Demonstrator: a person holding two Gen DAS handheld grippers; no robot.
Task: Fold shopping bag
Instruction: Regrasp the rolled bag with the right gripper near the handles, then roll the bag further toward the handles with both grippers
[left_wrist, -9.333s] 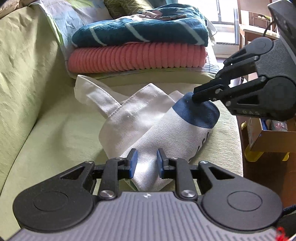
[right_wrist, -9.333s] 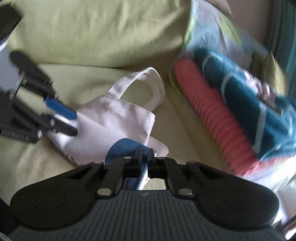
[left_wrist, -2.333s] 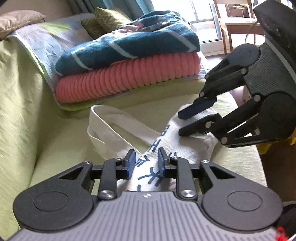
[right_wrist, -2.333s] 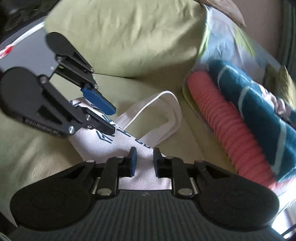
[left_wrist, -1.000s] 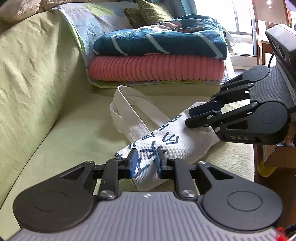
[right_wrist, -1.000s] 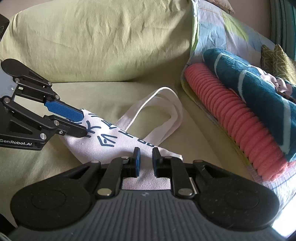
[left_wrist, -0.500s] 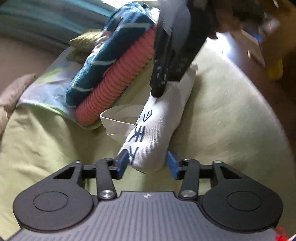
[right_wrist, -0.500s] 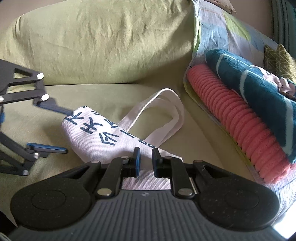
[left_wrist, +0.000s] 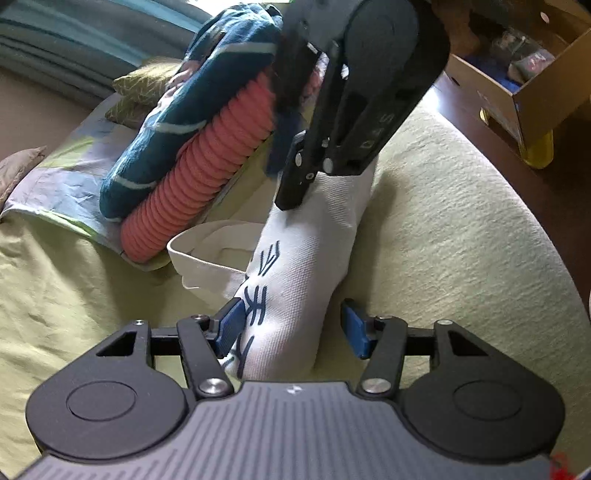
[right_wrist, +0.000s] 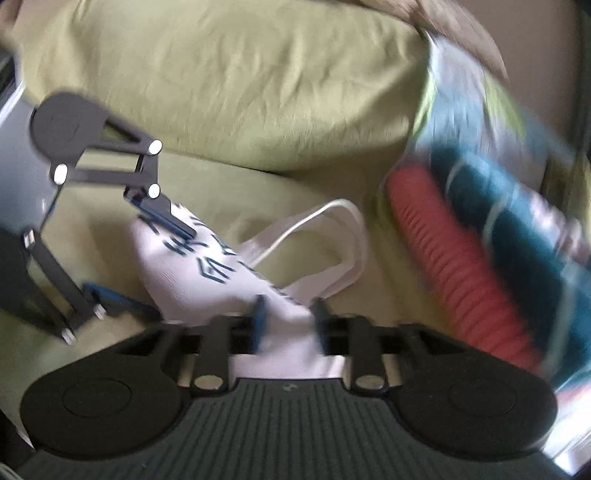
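A white canvas shopping bag (left_wrist: 306, 251) with dark blue lettering lies folded into a narrow strip on the green sofa seat (left_wrist: 461, 229). Its handles (left_wrist: 207, 251) loop out toward the blankets. My left gripper (left_wrist: 293, 326) is wide open, straddling the near end of the strip, and its left pad touches the cloth. My right gripper (left_wrist: 279, 188) comes down on the far end. In the blurred right wrist view the bag (right_wrist: 192, 273) runs between the parted fingers of the right gripper (right_wrist: 289, 315), and the left gripper (right_wrist: 144, 258) brackets the other end.
A coral ribbed blanket (left_wrist: 207, 162) under a teal striped one (left_wrist: 207, 92) is stacked just beyond the handles. The sofa back (right_wrist: 221, 92) rises behind the seat. Past the seat's right edge, on dark floor, stands a cardboard box (left_wrist: 535, 85).
My left gripper let go of the bag's end, opened wide and swung to look along the strip. My right gripper's fingers have spread apart in the last half second.
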